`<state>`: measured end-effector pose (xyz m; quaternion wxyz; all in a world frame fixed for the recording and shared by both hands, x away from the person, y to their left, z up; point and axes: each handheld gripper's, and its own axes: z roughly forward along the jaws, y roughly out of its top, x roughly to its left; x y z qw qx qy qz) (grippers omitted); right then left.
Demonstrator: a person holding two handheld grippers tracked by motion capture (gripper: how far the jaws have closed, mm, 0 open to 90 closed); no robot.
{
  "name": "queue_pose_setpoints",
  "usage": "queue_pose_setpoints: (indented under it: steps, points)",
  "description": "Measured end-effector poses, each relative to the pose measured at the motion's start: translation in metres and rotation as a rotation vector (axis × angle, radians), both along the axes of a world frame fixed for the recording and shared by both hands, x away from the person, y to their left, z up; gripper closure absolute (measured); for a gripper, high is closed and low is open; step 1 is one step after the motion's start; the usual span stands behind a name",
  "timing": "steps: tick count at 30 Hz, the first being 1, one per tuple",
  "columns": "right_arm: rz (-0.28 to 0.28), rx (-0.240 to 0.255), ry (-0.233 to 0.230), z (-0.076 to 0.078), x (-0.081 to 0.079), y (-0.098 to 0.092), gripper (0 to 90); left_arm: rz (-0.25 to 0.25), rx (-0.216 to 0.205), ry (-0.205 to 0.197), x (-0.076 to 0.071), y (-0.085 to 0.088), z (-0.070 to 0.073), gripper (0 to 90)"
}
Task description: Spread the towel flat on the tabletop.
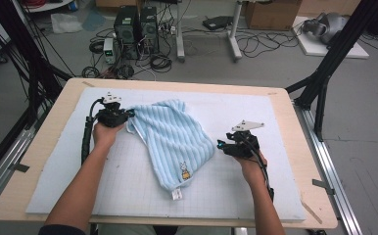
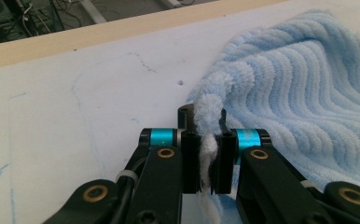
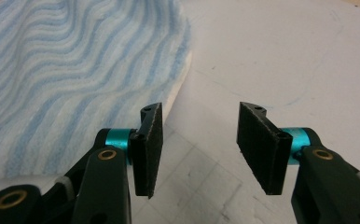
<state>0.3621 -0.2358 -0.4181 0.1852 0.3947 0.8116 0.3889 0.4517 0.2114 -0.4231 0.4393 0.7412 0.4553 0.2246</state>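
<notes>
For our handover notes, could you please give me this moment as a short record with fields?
work in hand: handling a light blue striped towel on a pale gridded mat
left tongs: shut on a bunched edge of the towel, at its far left corner
right tongs: open, nothing between the pads, just right of the towel's edge
towel: rumpled, partly folded, small cartoon patch and white tag at the near end
table: light wood under the mat

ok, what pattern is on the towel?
Towel: light blue with wavy darker-blue ribbed stripes, clearest in the right gripper view.
</notes>
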Motion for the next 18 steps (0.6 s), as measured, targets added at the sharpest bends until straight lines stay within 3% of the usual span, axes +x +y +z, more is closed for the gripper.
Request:
queue_pose_setpoints:
  steps: [2,5,8,11,13,16,17,18]
  points:
    - [0.017,0.004,-0.002,-0.001,0.0,0.002,50.4,0.002,-0.012,0.006,0.001,0.0,-0.002,82.7]
    - [0.045,0.01,0.008,-0.003,0.0,0.008,50.4,0.014,-0.074,0.026,0.001,-0.002,-0.003,54.6]
    - [0.087,0.024,0.027,-0.006,0.001,0.015,50.0,0.007,-0.12,0.012,-0.003,-0.006,0.0,38.9]
    - [0.176,0.056,0.066,-0.014,0.003,0.028,45.4,-0.029,-0.134,-0.007,-0.011,-0.01,0.003,34.2]
    - [0.194,0.03,0.087,-0.019,0.004,0.039,45.3,-0.041,-0.129,-0.026,-0.017,-0.013,0.004,33.9]
    - [0.186,-0.012,0.105,-0.025,0.007,0.051,55.6,-0.068,-0.128,-0.033,-0.026,-0.014,0.005,34.1]
    - [0.173,-0.013,0.097,-0.026,0.008,0.054,62.5,-0.075,-0.13,-0.036,-0.029,-0.015,0.005,34.2]
    - [0.15,0.003,0.109,-0.025,0.009,0.056,77.5,-0.086,-0.132,-0.031,-0.031,-0.015,0.005,34.5]
